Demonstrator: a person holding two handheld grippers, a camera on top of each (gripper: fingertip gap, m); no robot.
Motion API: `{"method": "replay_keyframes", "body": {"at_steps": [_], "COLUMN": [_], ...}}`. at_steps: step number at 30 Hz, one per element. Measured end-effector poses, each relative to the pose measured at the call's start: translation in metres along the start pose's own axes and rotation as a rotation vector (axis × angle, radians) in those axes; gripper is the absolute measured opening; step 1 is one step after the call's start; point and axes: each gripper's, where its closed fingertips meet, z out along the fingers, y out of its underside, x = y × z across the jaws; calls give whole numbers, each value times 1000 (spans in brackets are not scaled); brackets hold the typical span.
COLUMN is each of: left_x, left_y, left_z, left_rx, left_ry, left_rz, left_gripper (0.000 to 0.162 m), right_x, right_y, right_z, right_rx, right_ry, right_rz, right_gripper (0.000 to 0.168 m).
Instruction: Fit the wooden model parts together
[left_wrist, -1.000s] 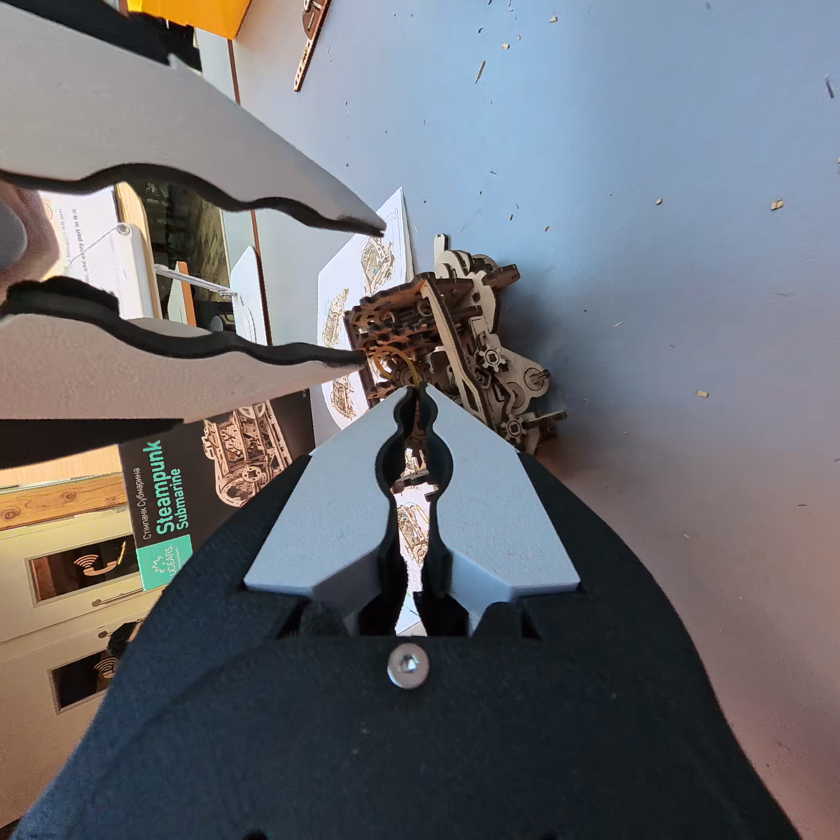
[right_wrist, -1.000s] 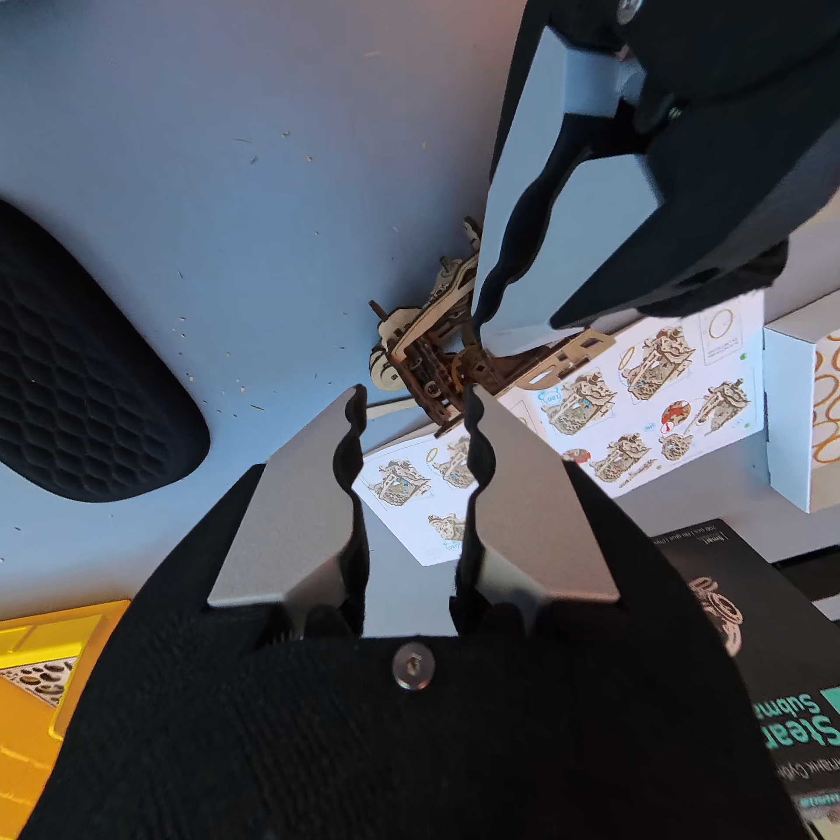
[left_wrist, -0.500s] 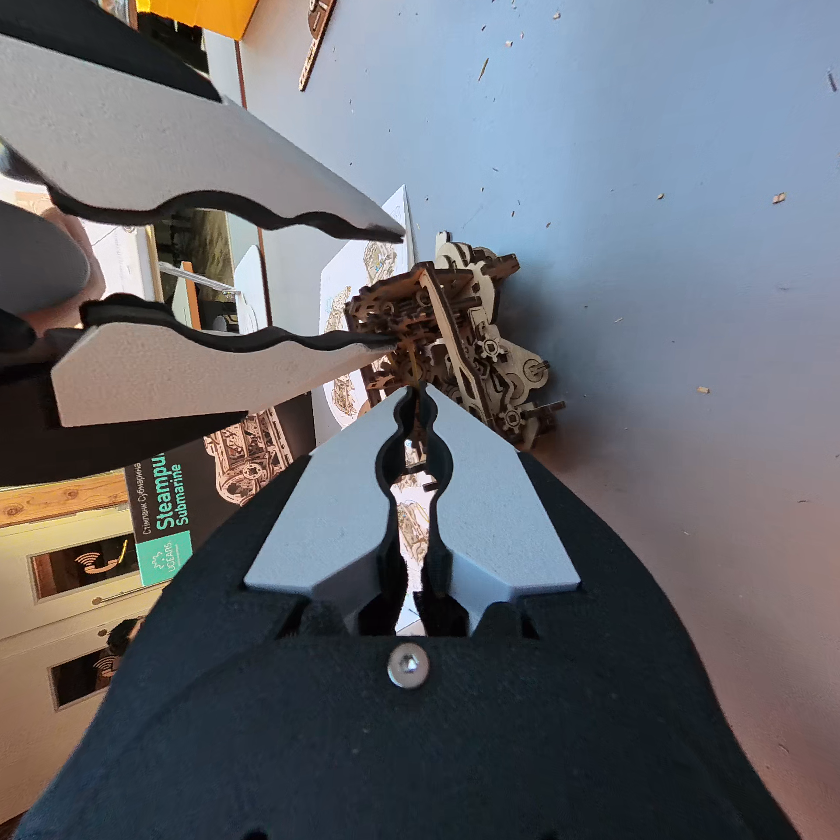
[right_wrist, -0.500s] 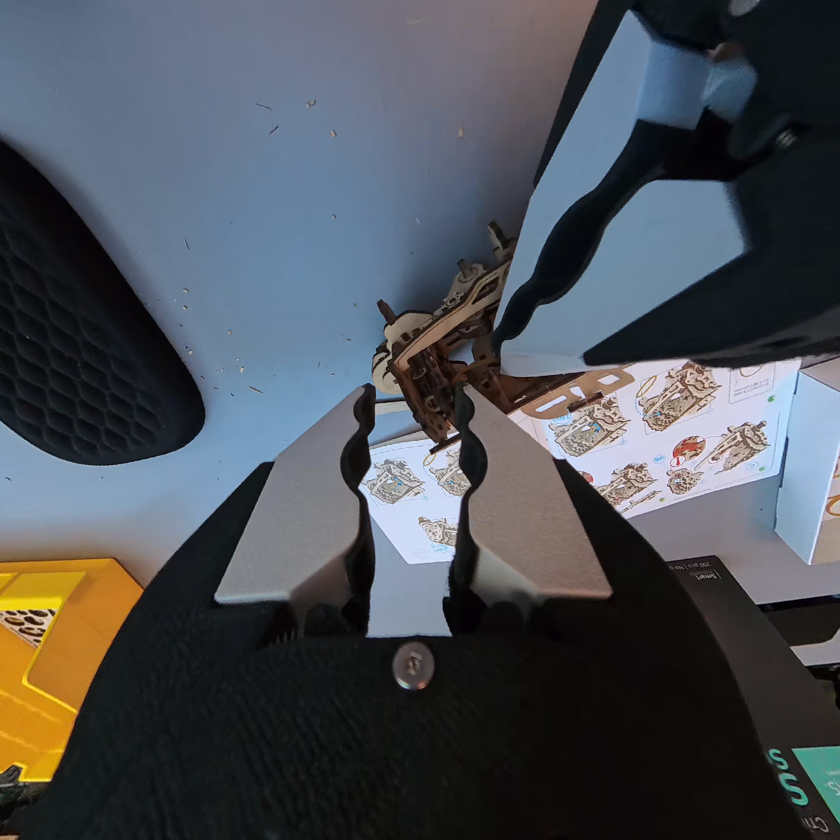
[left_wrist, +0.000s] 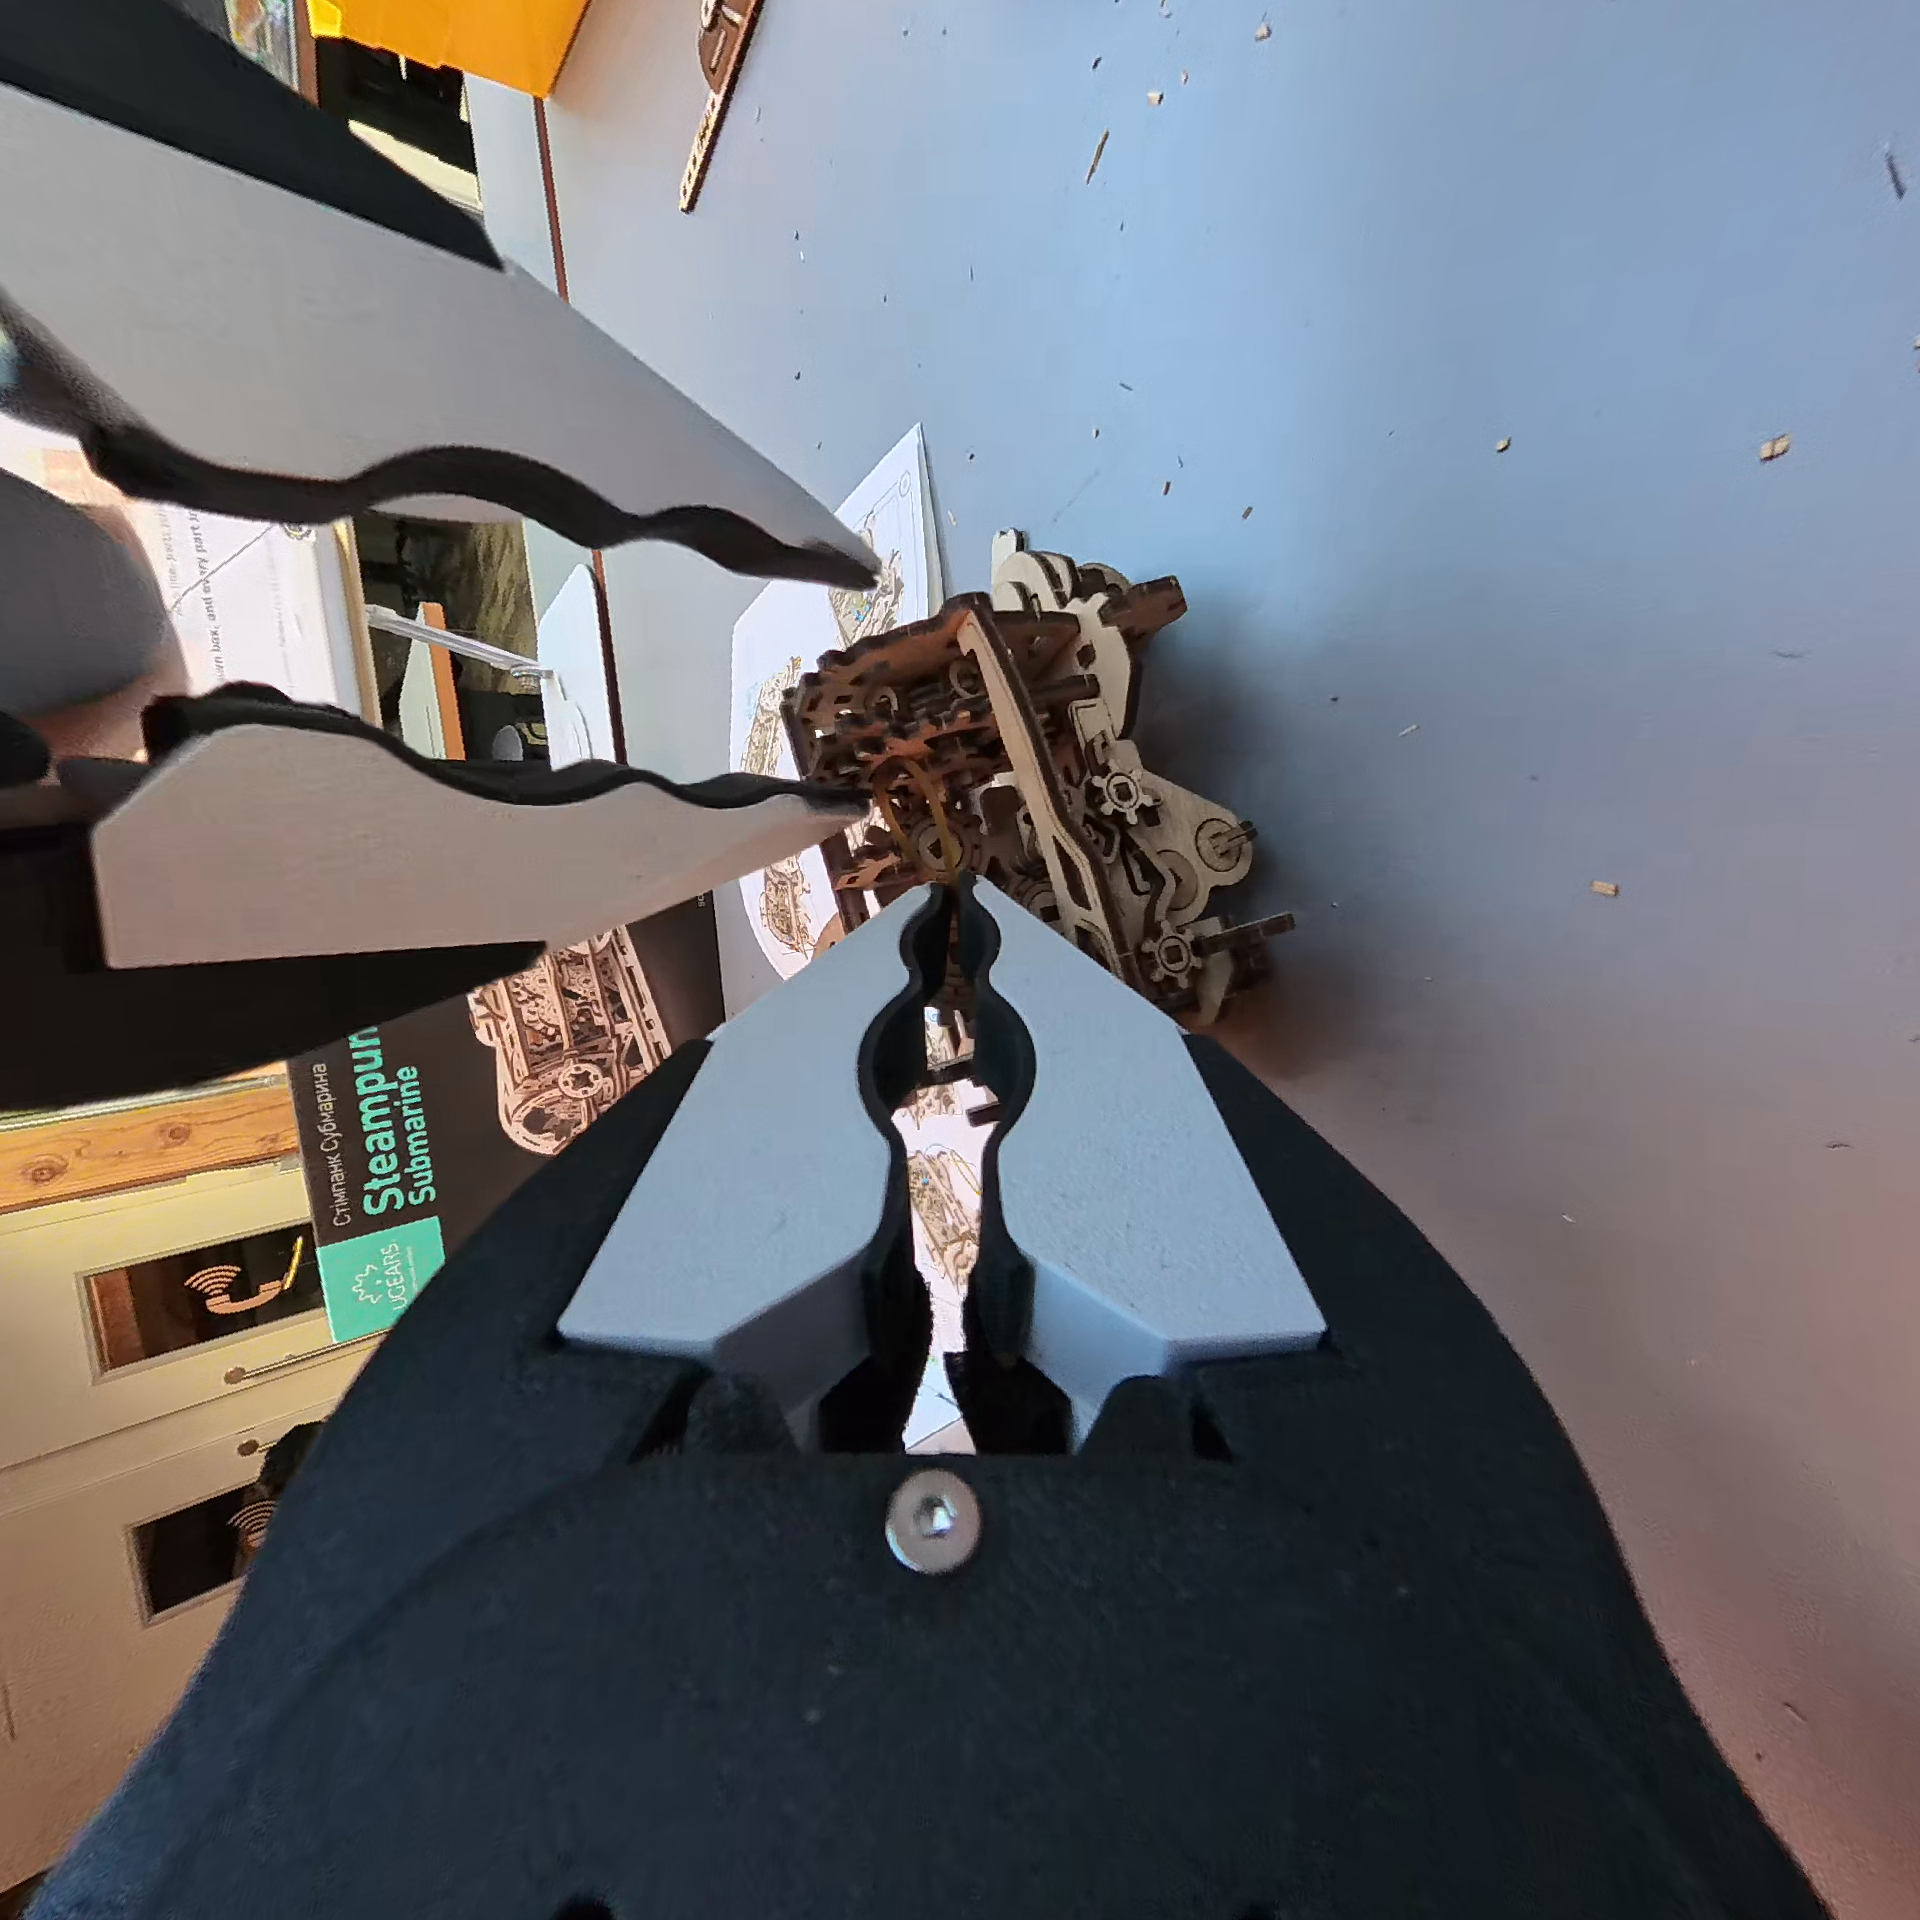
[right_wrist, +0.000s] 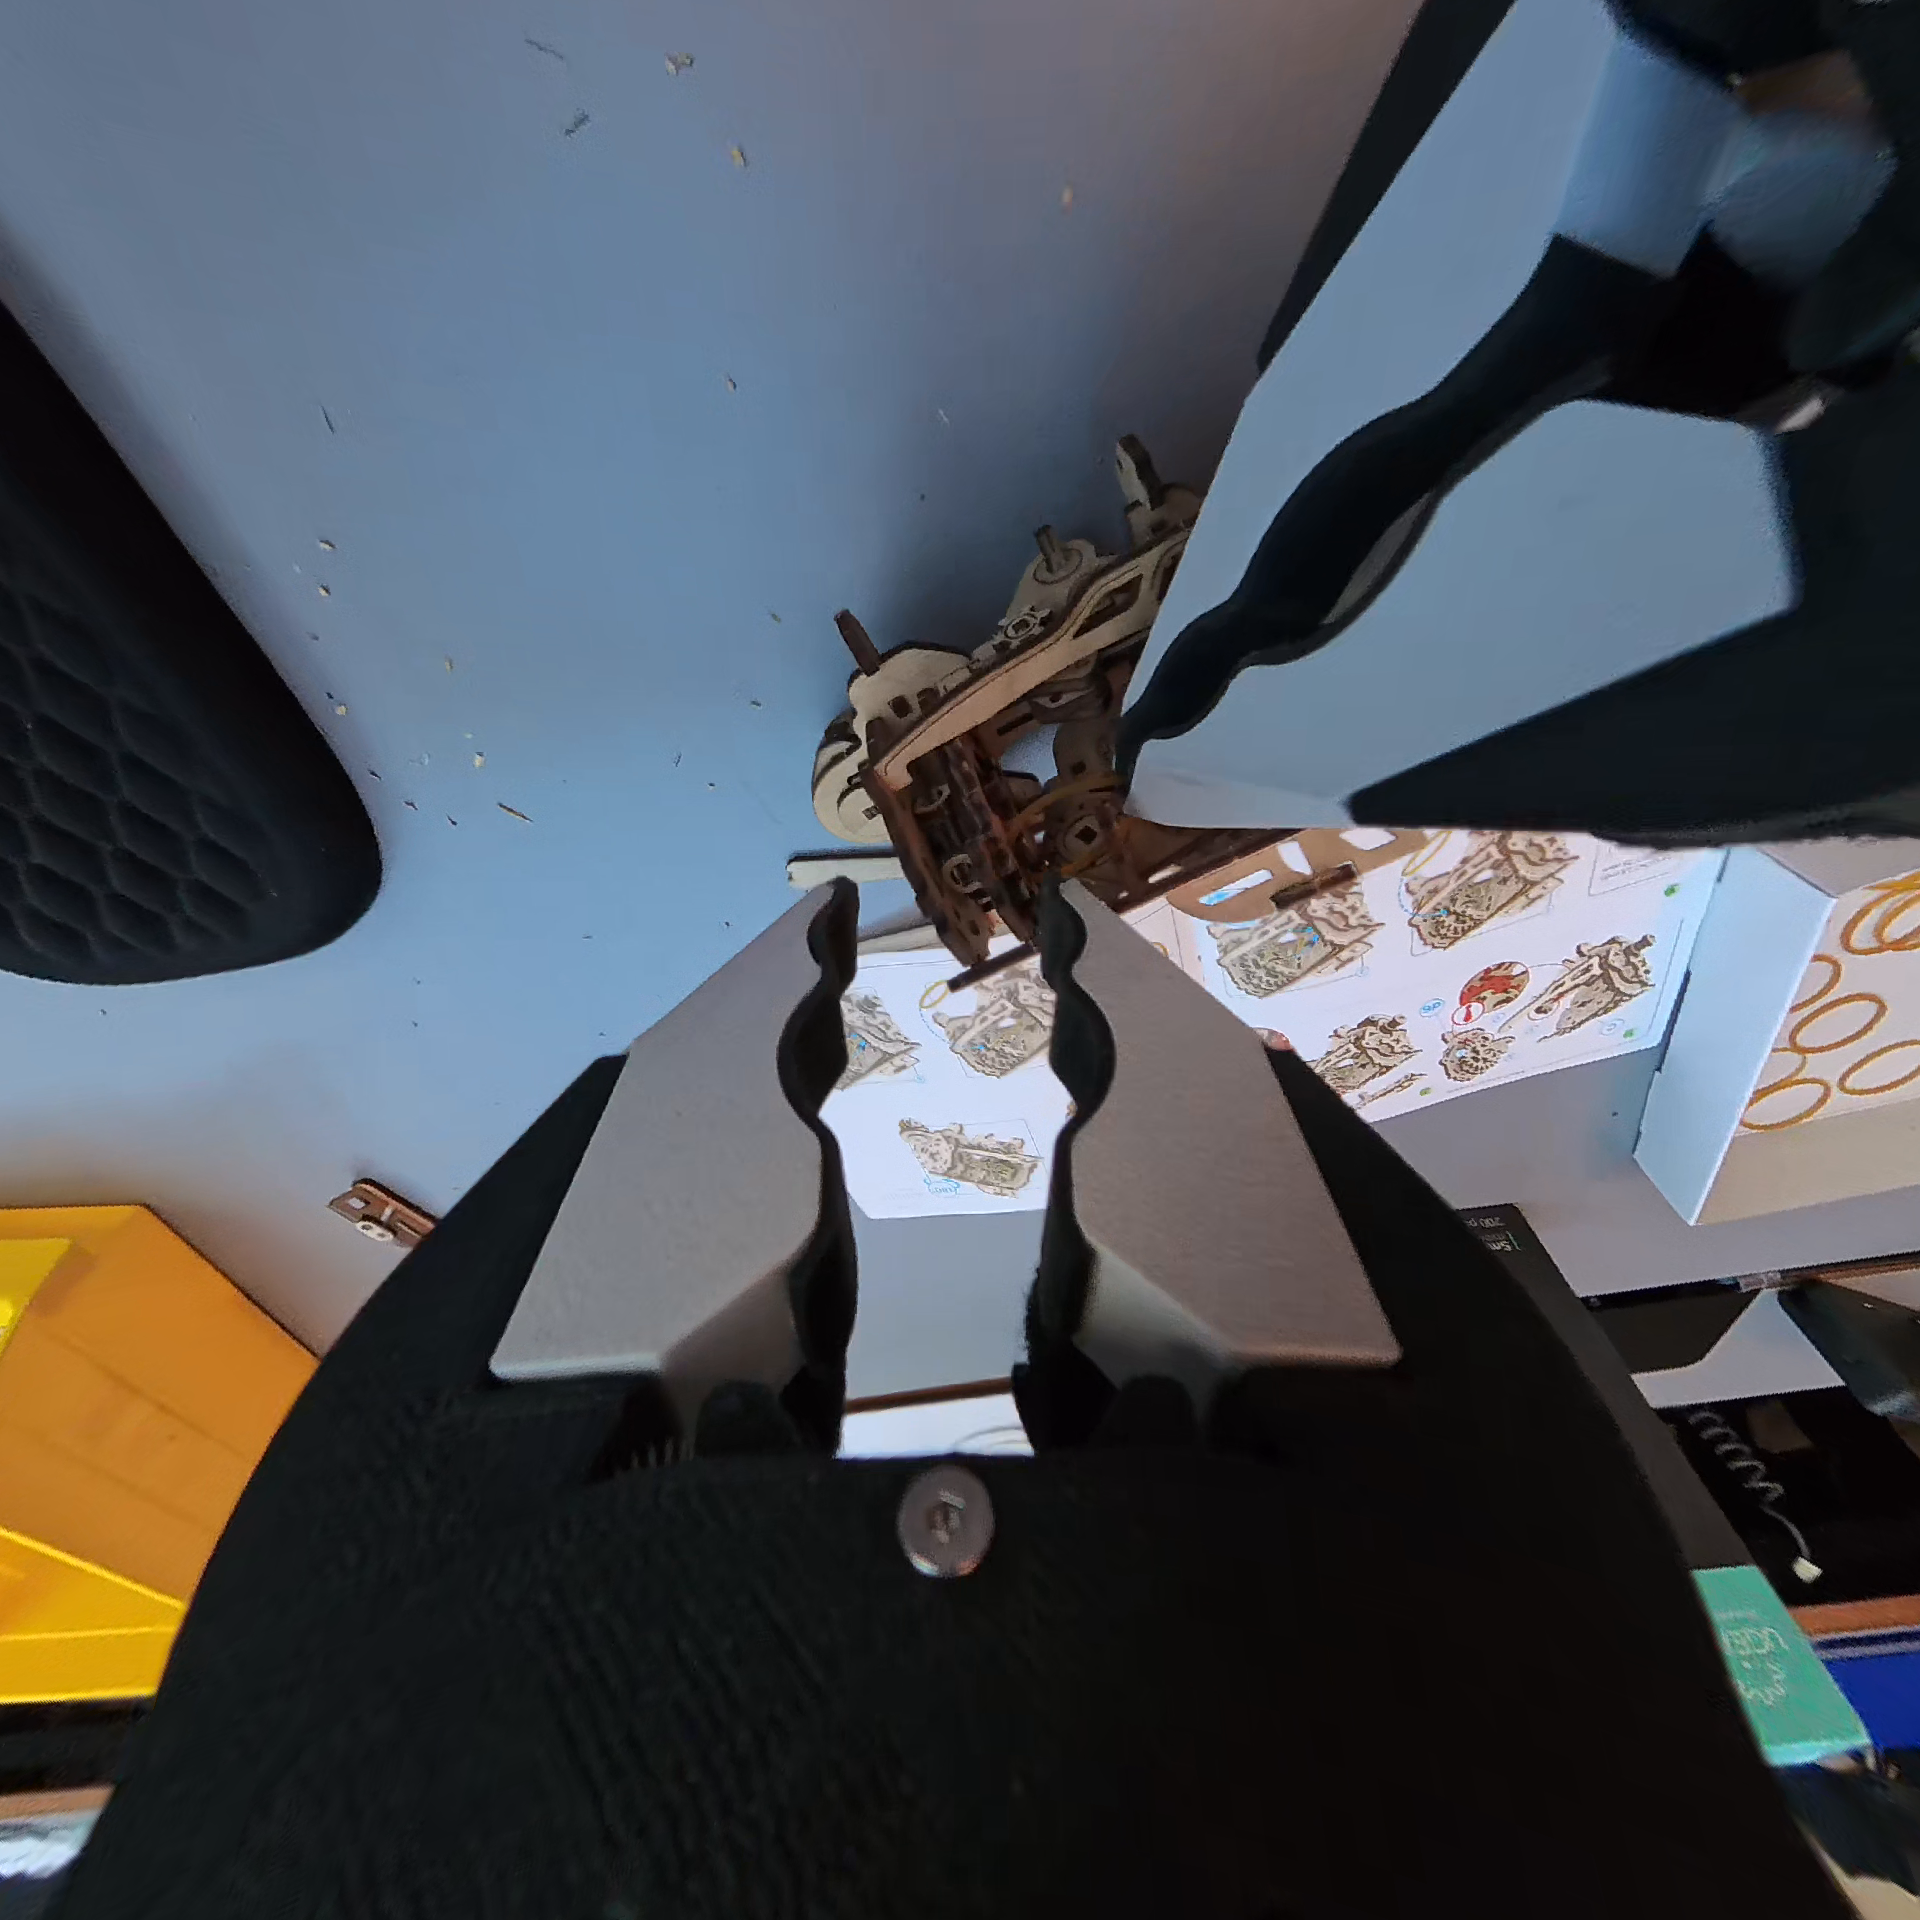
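Observation:
A partly built wooden model with gears lies on the blue table, also in the right wrist view. My left gripper is shut on a thin yellowish rubber band that loops up onto the model's dark end. In the right wrist view the left gripper's fingertips sit at the band. My right gripper is open, its fingertips either side of the model's dark end. In the left wrist view its lower finger touches that end and its upper finger stays apart.
A white instruction sheet lies under and beside the model. Near it are a black kit box and a white box with rubber rings. A yellow bin, a black mesh pad and loose wooden pieces lie around.
My right gripper has moved in towards the model, and its lower finger now reaches the dark end. My left gripper stays shut on the band at the same place.

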Motion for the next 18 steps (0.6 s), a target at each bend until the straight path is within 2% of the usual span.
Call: {"method": "replay_keyframes", "body": {"at_steps": [10, 18], "left_x": [-1, -2], "left_y": [0, -3], "left_z": [0, -1], "left_rx": [3, 10], "left_ry": [-6, -13], "left_rz": [5, 9], "left_gripper": [0, 0], "right_x": [0, 0], "right_y": [2, -5], "right_z": [6, -7], "right_rx": [-37, 31], "right_ry": [-2, 28], "right_rz": [-1, 41], "right_gripper": [35, 31]}}
